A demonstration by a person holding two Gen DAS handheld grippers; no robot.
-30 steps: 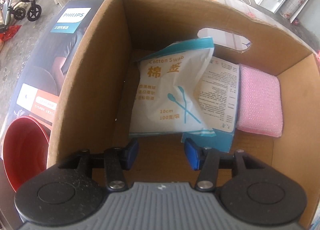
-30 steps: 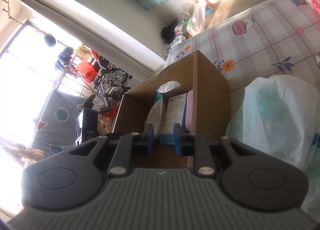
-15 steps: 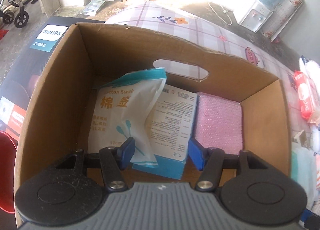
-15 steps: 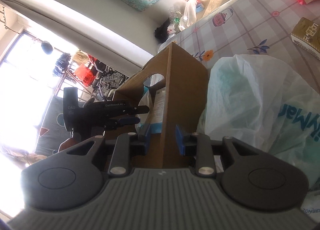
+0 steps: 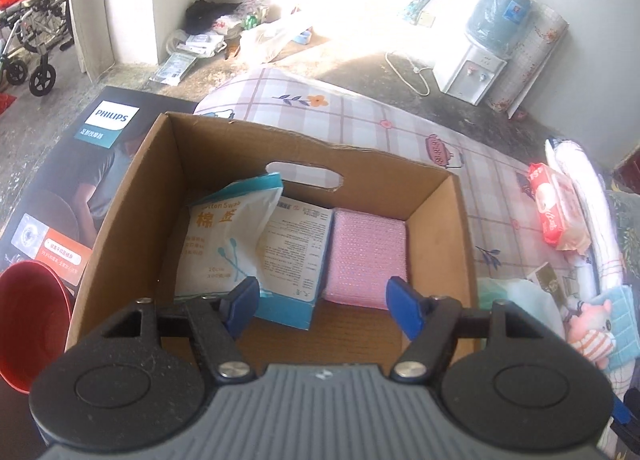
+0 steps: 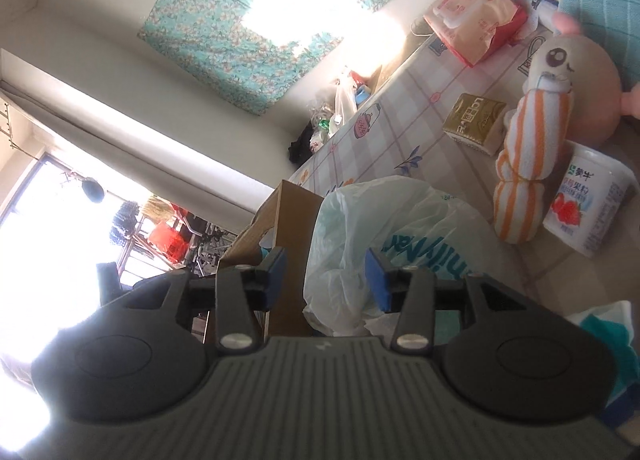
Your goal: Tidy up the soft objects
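Both tools' jaws have just been opening, gripping nothing: the left tool (image 5: pixel 322 302) is hanging over the cardboard box (image 5: pixel 120 219) holding the cotton swab pack (image 5: pixel 224 244); the right tool (image 6: pixel 326 274) is facing the plastic bag (image 6: pixel 384 219).

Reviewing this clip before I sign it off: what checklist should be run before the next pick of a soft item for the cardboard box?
1. Left hand-held gripper empty, its jaws having just been opening: ok.
2. Right hand-held gripper empty, jaws just opened, nothing pressed between the pads: ok.
3. Cardboard box upright with free floor in front: ok.
4. Cotton swab pack, leaflet box and pink cloth lie inside the box: ok.
5. White plastic bag ahead of the right gripper, beside the box: ok.
6. Bag's contents soft: cannot tell.
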